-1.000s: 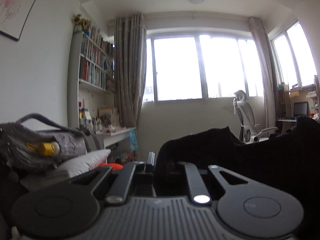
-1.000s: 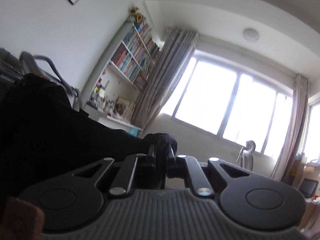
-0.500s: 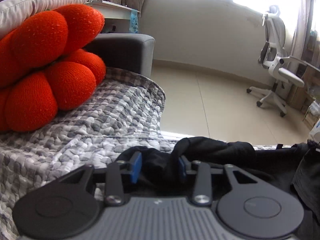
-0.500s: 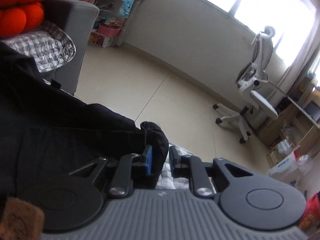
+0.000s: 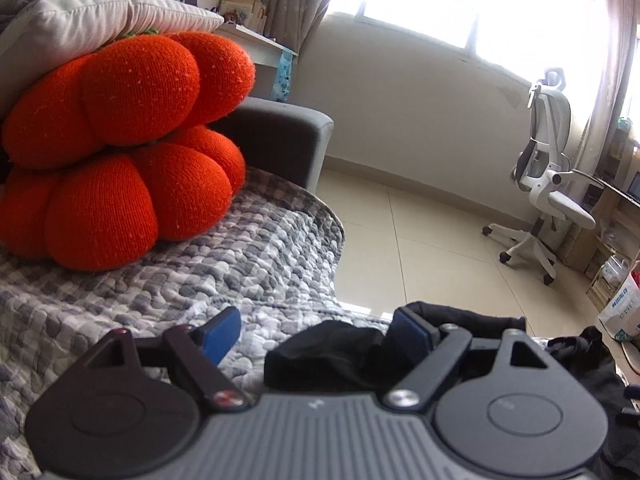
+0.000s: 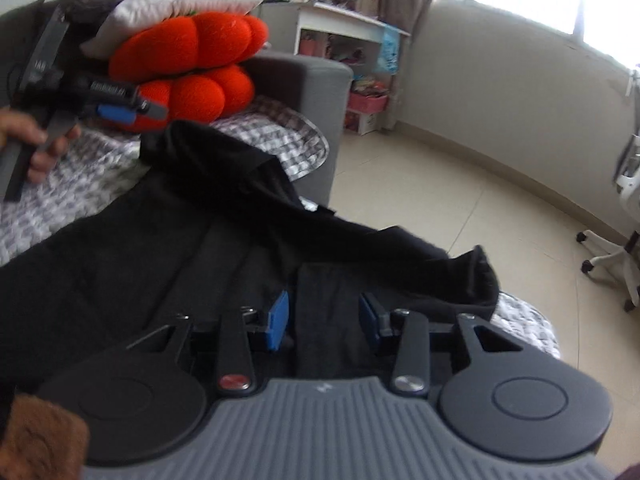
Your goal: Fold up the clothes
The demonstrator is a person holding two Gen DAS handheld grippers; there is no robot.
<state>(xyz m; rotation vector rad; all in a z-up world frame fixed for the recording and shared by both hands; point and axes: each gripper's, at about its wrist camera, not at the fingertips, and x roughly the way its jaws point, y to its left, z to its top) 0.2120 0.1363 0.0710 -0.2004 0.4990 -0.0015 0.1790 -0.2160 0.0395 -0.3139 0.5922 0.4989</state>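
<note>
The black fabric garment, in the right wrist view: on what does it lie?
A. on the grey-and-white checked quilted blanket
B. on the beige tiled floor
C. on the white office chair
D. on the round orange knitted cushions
A: the black fabric garment is spread over the grey-and-white checked quilted blanket, which shows at both of its ends; the round orange knitted cushions sit behind it.
</note>
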